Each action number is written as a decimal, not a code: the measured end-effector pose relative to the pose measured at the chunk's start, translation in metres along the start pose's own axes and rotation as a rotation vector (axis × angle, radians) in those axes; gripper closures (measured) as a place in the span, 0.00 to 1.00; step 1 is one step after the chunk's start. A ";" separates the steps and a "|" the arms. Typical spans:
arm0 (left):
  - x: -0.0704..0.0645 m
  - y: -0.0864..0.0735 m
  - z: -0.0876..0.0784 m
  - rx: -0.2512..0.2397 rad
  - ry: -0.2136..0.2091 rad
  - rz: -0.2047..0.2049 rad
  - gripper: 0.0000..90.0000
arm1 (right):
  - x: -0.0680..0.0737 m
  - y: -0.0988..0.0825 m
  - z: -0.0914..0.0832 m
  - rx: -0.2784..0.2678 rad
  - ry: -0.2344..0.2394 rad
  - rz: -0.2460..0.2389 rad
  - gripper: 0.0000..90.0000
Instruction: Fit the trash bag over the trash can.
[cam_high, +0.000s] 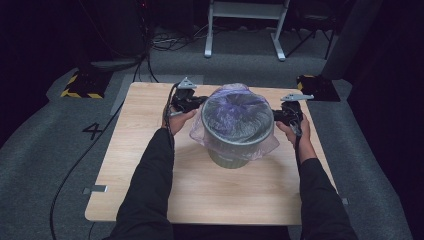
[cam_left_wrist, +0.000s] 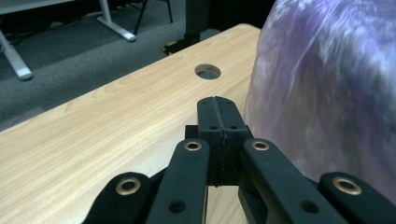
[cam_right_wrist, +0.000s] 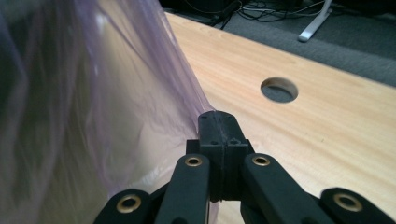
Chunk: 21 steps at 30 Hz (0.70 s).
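Observation:
A grey ribbed bin stands on the wooden table, with a thin purple see-through bag draped over its top and sides. My left gripper sits at the bin's left rim. In the left gripper view its jaws are pressed together, with the bag just to their right. My right gripper sits at the bin's right rim. In the right gripper view its jaws are also together, and the bag film runs down to their tip. I cannot tell whether any film is caught.
A round cable hole lies in the tabletop beyond the left gripper, and another hole beyond the right one. Yellow-and-black striped bases stand on the carpet behind the table's corners. A white desk frame stands farther back.

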<state>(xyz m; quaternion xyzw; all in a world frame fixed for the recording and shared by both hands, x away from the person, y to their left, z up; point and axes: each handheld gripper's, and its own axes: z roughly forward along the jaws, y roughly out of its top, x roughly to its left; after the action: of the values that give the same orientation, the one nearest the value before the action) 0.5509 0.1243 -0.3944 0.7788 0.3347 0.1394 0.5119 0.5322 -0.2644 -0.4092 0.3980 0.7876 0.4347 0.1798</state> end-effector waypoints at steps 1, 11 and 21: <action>0.002 -0.002 -0.003 -0.011 -0.017 -0.014 0.97 | -0.002 -0.005 0.000 -0.001 0.004 0.008 1.00; 0.003 -0.001 -0.037 -0.080 -0.048 -0.050 0.40 | -0.003 -0.012 -0.003 0.018 -0.003 0.009 1.00; -0.005 -0.008 -0.068 -0.111 -0.103 0.003 0.28 | -0.003 -0.013 -0.010 0.017 -0.036 0.002 1.00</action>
<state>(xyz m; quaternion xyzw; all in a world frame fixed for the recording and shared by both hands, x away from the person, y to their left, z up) 0.5061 0.1706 -0.3710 0.7558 0.2985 0.1184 0.5707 0.5217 -0.2765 -0.4143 0.4079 0.7877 0.4207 0.1903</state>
